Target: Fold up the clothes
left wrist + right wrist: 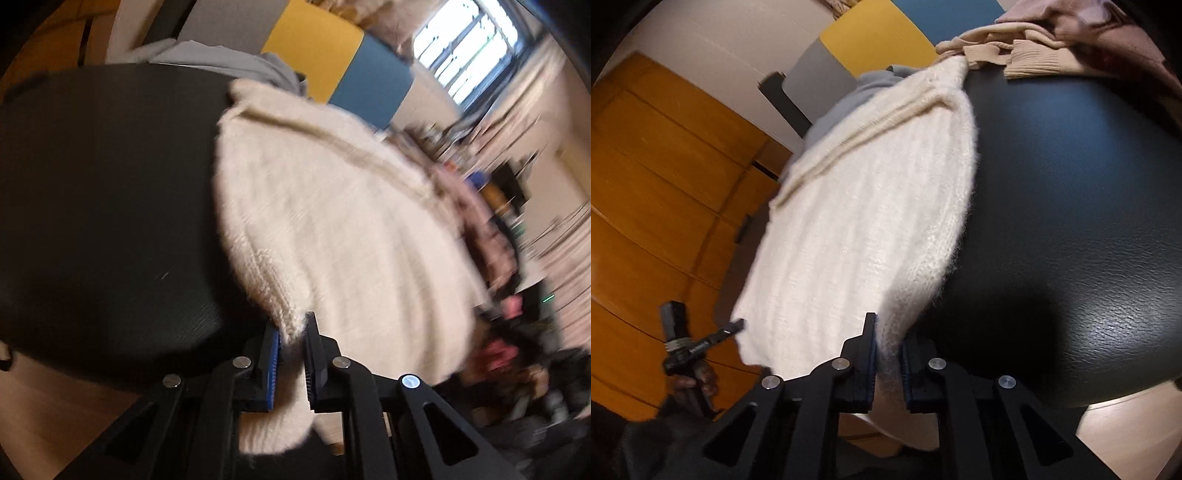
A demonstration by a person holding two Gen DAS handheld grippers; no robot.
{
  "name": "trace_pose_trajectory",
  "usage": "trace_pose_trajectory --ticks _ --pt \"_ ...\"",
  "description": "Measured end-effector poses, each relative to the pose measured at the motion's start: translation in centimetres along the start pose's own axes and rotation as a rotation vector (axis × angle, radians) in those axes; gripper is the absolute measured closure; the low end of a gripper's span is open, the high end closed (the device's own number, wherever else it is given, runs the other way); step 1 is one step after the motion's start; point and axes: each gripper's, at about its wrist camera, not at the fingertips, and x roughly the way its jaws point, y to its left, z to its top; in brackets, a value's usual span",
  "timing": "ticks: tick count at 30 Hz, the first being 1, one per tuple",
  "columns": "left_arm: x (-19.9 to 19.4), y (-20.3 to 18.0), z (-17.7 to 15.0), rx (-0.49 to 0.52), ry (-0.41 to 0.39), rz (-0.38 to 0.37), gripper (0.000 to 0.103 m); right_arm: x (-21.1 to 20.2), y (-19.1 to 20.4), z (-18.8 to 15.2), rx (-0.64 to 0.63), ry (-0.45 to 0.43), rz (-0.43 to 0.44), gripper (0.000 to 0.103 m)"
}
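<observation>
A cream knitted sweater [332, 229] lies over a black leather surface [103, 206], its near end hanging off the front edge. My left gripper [291, 332] is shut on the sweater's near left corner. In the right wrist view the same sweater [871, 221] runs away from me across the black surface [1071, 221]. My right gripper [889, 332] is shut on its near right corner. The left gripper's body [683, 343] shows at the lower left there, at the sweater's other corner.
A grey garment [221, 61] lies at the far end of the surface. Beige and pink clothes [1052, 40] are piled at the far right. A wooden cabinet [657, 184] stands to the left. Yellow, blue and grey panels [314, 48] and a window [469, 48] are behind.
</observation>
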Motion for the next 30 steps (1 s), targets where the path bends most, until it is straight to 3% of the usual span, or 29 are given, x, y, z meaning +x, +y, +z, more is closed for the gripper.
trace_pose_trajectory --ticks 7,13,18,24,27,30 --pt "-2.0 -0.7 6.0 -0.038 -0.134 -0.216 0.093 -0.2 1.0 3.6 0.050 -0.071 0.162 0.092" --pt "-0.7 -1.3 13.0 -0.044 -0.223 -0.300 0.093 0.8 2.8 9.1 0.052 -0.131 0.231 0.092" --pt "2.8 -0.3 19.7 -0.068 -0.263 -0.267 0.093 2.7 2.8 15.5 0.047 -0.163 0.206 0.092" --pt "11.1 3.0 27.2 -0.175 -0.221 -0.177 0.093 6.5 -0.7 22.9 0.119 -0.174 0.122 0.092" --pt "16.7 5.5 29.0 -0.246 -0.119 -0.079 0.093 9.0 -3.5 25.7 0.188 -0.153 0.078 0.092" --pt "18.8 6.9 28.3 -0.265 -0.109 -0.093 0.094 11.3 -6.0 26.3 0.243 -0.113 0.041 0.093"
